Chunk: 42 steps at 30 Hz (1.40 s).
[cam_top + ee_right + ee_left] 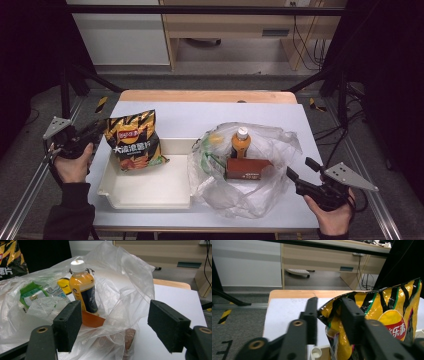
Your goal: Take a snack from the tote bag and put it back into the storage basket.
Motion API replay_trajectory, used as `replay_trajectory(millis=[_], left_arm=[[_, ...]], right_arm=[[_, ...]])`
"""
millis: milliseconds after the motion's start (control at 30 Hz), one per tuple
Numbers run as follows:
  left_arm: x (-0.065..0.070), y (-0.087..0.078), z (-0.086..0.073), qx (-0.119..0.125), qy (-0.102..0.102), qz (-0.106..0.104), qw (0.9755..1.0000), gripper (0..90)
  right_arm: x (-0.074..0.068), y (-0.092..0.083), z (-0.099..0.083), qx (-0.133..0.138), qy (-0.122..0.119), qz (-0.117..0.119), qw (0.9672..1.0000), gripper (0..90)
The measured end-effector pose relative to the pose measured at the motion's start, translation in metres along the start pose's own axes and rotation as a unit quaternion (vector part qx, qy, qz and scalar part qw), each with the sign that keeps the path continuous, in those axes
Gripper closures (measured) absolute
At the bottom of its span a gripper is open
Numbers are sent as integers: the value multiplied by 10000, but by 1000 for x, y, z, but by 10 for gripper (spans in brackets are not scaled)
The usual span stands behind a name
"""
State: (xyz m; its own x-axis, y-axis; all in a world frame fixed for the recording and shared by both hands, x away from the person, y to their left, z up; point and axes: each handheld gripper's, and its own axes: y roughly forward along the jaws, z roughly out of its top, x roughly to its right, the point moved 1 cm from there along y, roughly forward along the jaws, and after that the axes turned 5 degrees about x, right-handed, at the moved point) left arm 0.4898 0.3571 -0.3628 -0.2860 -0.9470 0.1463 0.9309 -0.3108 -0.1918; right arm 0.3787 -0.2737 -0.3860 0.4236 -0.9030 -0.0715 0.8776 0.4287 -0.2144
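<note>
Surface (pixel 180 116): white top with a wooden far edge, carrying everything below.

Plastic bag (pixel 265 190): clear, crumpled, mouth open upward, on the right half of the surface, touching the tray's right wall. Holds several items.

Tray (pixel 150 192): white, rectangular, shallow, left of centre; the near part of its floor is bare.

Chip bag (pixel 134 141): yellow and black, standing tilted in the tray's far left corner, top leaning toward the left tool. In the left gripper view the bag's upper corner (pixel 329 307) lies between the two jaws.

Brown box (pixel 248 168): lying inside the plastic bag, near its middle, just in front of the bottle.

Orange bottle (pixel 240 142): white cap, upright inside the plastic bag; in the right gripper view (pixel 83 287) it stands behind the box, with green and white packets (pixel 33 293) to its left in the same bag.

Left tool (pixel 97 129): held at the surface's left edge, pointing at the chip bag. Jaws parted, a visible gap at the left pad; the bag's corner sits between them; not clamped.

Right tool (pixel 289 172): held at the near right corner, pointing into the plastic bag's side. Jaws spread wide in the right gripper view (pixel 115 325), film between them, pads not pressing on it.
</note>
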Motion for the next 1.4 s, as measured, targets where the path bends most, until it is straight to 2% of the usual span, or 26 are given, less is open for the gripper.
replay_trajectory(millis=[200, 333, 433, 533, 600, 767, 1000, 1167, 1400], left_arm=[[11, -14, 1, 96, 156, 56, 9998, 527], [17, -23, 0, 142, 137, 55, 9998, 476], [21, -27, -6, 208, 262, 150, 9993, 451], [20, -25, -7, 156, 299, 270, 9991, 447], [17, -23, -8, 151, 234, 261, 9993, 456], [16, -26, -8, 228, 251, 318, 9989, 430], [32, -39, 1, 440, 361, 139, 9983, 381], [50, -43, 1, 402, 467, -9, 9981, 348], [65, -43, -7, 274, 543, -140, 9981, 319]], right_arm=[[-2, -1, 4, 66, -14, 3, 10000, 288], [-6, 0, 8, 118, -53, 47, 9999, 297], [-11, 2, 12, 159, -79, 95, 9998, 305], [-15, 6, 14, 171, -117, 158, 9997, 307], [-17, 7, 15, 155, -138, 174, 9996, 307], [-18, 10, 15, 137, -133, 188, 9996, 307], [-24, 12, 18, 169, -181, 247, 9994, 323], [-30, 14, 23, 186, -205, 352, 9990, 345], [-47, 25, 36, 253, -289, 525, 9979, 372]])
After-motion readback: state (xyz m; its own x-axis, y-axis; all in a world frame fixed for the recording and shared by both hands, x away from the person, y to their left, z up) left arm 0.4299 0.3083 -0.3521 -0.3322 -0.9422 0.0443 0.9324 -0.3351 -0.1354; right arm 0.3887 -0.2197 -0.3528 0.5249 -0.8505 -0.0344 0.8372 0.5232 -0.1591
